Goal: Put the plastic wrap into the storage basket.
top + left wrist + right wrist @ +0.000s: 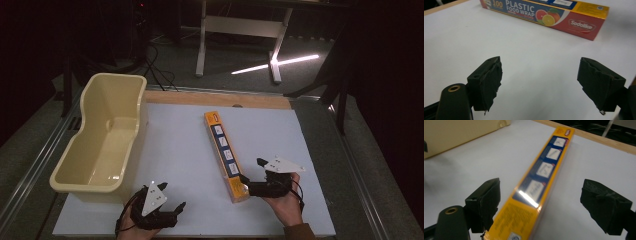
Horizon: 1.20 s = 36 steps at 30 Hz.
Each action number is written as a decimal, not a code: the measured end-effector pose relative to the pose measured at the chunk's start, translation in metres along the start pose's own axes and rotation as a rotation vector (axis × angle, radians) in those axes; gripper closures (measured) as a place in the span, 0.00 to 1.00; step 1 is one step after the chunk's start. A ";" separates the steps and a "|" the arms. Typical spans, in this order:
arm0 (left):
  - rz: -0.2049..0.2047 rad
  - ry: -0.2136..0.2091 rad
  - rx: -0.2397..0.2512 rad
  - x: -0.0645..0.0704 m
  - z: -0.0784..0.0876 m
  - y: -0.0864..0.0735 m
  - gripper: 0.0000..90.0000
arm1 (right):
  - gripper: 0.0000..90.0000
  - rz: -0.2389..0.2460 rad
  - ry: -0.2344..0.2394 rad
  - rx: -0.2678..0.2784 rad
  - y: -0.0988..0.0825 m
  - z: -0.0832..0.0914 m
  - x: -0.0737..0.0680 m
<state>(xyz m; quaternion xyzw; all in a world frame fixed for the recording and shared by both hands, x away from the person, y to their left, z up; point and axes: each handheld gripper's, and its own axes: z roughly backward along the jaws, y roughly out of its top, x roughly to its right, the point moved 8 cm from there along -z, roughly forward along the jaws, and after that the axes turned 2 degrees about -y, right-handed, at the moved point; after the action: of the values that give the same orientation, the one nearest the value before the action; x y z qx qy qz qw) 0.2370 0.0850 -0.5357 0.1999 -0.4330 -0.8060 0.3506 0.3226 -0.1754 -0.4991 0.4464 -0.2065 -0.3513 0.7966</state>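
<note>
On the white counter (pixel 175 150), right of the cream tub (pixel 107 132), a long plastic food wrap box (pixel 226 156) is laid flat, its near end between the wide-parted jaws of the right tool (pixel 250 177), pads clear of it. The left tool (pixel 172 207) is held wide and empty, apart from it. The box is judged light, stiff cardboard, glossy, crushable; a hold across the narrow sides is advised.
</note>
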 end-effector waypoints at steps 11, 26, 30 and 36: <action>0.029 0.014 0.004 -0.010 -0.002 -0.010 0.21 | 0.14 0.000 0.021 -0.095 0.028 -0.045 -0.010; 0.048 0.046 0.029 -0.018 0.003 -0.009 0.22 | 0.15 0.014 -0.008 -0.249 0.041 -0.098 0.004; 0.049 0.047 0.027 -0.018 0.003 -0.009 0.22 | 0.15 0.012 -0.015 -0.285 0.038 -0.108 0.006; 0.049 0.050 0.027 -0.019 0.003 -0.009 0.22 | 0.16 0.000 -0.032 -0.352 0.030 -0.125 0.013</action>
<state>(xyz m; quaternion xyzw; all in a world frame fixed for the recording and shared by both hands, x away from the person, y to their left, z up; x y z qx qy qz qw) 0.2442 0.1039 -0.5416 0.2140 -0.4399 -0.7860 0.3780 0.4228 -0.1037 -0.5380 0.2942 -0.1546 -0.3890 0.8592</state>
